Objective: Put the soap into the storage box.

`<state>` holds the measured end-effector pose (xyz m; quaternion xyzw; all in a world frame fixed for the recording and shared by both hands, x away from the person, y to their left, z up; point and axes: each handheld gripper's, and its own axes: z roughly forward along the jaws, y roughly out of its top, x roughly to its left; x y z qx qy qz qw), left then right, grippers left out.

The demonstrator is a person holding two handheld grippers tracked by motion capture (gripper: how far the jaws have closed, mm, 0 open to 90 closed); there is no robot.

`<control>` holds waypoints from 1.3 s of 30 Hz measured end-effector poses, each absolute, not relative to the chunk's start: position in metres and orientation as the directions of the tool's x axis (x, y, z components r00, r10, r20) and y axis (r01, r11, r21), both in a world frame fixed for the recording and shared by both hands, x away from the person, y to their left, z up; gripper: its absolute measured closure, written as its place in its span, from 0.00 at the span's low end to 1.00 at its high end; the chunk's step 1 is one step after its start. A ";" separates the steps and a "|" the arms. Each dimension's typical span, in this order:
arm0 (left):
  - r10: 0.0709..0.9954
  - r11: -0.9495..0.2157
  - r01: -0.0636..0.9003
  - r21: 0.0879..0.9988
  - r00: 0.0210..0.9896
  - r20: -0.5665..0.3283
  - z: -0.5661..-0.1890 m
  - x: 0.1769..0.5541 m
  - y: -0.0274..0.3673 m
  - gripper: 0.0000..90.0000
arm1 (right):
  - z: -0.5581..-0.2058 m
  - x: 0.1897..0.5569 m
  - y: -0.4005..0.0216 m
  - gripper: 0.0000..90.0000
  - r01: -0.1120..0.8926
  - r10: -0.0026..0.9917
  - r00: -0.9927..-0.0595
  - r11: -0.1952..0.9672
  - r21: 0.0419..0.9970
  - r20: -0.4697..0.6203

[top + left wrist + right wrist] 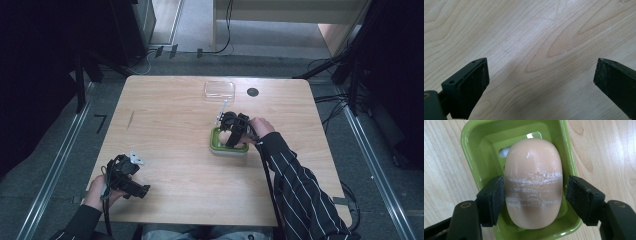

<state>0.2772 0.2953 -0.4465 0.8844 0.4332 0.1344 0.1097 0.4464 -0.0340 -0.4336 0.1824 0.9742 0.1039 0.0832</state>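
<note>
High view: pale wood table [170, 150] on grey floor, dark equipment either side; clear lid [219, 89] and black disc [252, 92] near far edge. Green soap dish [218, 146] sits mid-table under right gripper [231, 131]; left gripper [131, 176] near front-left corner, bare wood around it.
Left gripper view: jaws released, wide apart over bare grain.
Right gripper view: peach soap bar [533, 180] lies in dish [471, 150]; jaws flank it, left pad touching, right pad just clear. No writing legible.
</note>
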 end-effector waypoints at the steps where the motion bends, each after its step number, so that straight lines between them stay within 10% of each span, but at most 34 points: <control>1: 0.795 -0.601 0.737 0.310 0.589 0.143 -0.446 0.277 0.295 0.01 | -0.433 0.447 -0.035 0.34 0.337 0.372 -0.920 0.912 0.236 -0.123; 14: 0.795 -0.601 0.736 0.312 0.589 0.144 -0.446 0.278 0.295 0.01 | -0.424 0.445 -0.038 0.15 0.399 0.439 -0.890 0.882 0.251 -0.128; 39: 0.757 -0.646 0.697 0.313 0.637 0.143 -0.446 0.293 0.277 0.01 | -0.411 0.426 -0.084 0.08 0.529 0.579 -0.807 0.796 0.293 -0.117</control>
